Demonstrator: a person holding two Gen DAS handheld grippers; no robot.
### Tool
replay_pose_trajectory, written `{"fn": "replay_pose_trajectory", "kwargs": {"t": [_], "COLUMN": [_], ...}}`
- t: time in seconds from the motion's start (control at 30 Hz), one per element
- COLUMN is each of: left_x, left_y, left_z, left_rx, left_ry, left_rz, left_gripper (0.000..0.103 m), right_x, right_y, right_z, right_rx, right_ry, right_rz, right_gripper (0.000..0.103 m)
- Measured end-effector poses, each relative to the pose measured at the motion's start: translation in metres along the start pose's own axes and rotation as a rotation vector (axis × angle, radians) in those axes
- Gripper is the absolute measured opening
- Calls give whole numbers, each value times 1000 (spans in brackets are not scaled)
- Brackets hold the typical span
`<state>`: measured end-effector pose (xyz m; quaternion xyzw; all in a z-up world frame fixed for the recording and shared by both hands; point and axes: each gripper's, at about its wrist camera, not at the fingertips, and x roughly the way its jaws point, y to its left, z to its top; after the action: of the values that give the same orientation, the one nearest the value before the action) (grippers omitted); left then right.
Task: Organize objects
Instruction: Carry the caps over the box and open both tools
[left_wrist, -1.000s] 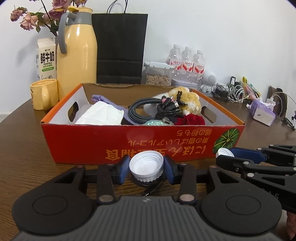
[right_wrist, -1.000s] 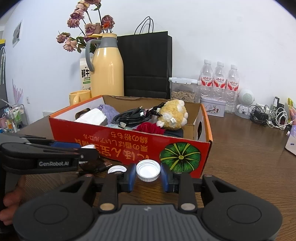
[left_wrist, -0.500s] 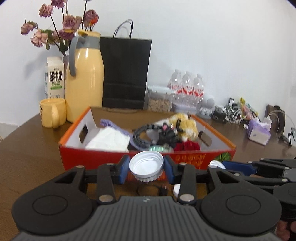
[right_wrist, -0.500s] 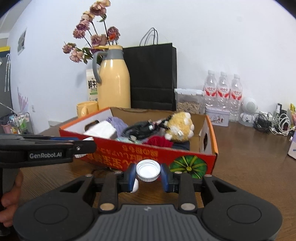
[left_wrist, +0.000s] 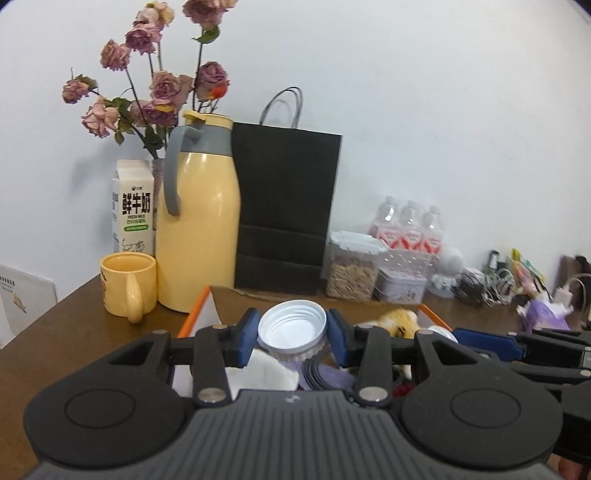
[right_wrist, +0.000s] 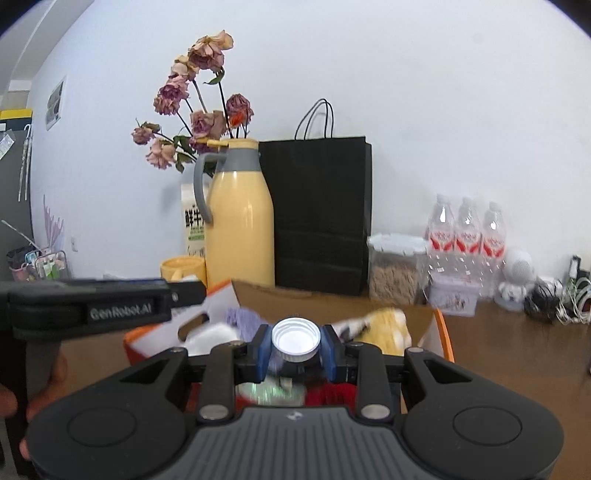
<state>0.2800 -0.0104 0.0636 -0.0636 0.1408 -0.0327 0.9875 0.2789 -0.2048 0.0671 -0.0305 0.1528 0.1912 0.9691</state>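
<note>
White plastic fills both of our grips: our left gripper (left_wrist: 291, 331) pinches a wide white cap (left_wrist: 292, 329) between its blue pads, hollow side towards the camera; our right gripper (right_wrist: 295, 349) clamps a smaller white cap (right_wrist: 296, 339) the same way; both are held in the air above the orange-edged cardboard box (left_wrist: 199, 312), which already holds a white cloth (left_wrist: 264, 373), a purple cloth (left_wrist: 330, 378) and a yellow plush toy (right_wrist: 386, 325). Along the table's (left_wrist: 62, 332) far edge, by the wall, we see a yellow mug (left_wrist: 127, 290), a yellow thermos jug (left_wrist: 201, 221), a milk carton (left_wrist: 133, 208), dried roses (left_wrist: 155, 85), a black paper bag (left_wrist: 286, 206) and three water bottles (right_wrist: 465, 232).
</note>
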Motion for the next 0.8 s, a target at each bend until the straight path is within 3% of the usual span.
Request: {"fn": "replay_pose_trajectory", "kwargs": {"t": [0.4, 0.7, 0.77, 0.8], "left_x": [68, 93, 91, 89], "left_y": [4, 5, 3, 2], "left_z": [18, -1, -2, -2], "left_rx": [-39, 37, 55, 62], "left_ry": [41, 125, 119, 112], "left_rz": [91, 85, 89, 98], "left_gripper": [41, 42, 54, 73], "right_x": [79, 103, 100, 98], "right_y": [-24, -39, -41, -41], "right_z": [13, -6, -6, -6], "right_rx": [8, 31, 37, 40], "right_ry": [64, 135, 130, 128], "right_rz": [-34, -13, -9, -9], "right_gripper": [27, 28, 29, 37]}}
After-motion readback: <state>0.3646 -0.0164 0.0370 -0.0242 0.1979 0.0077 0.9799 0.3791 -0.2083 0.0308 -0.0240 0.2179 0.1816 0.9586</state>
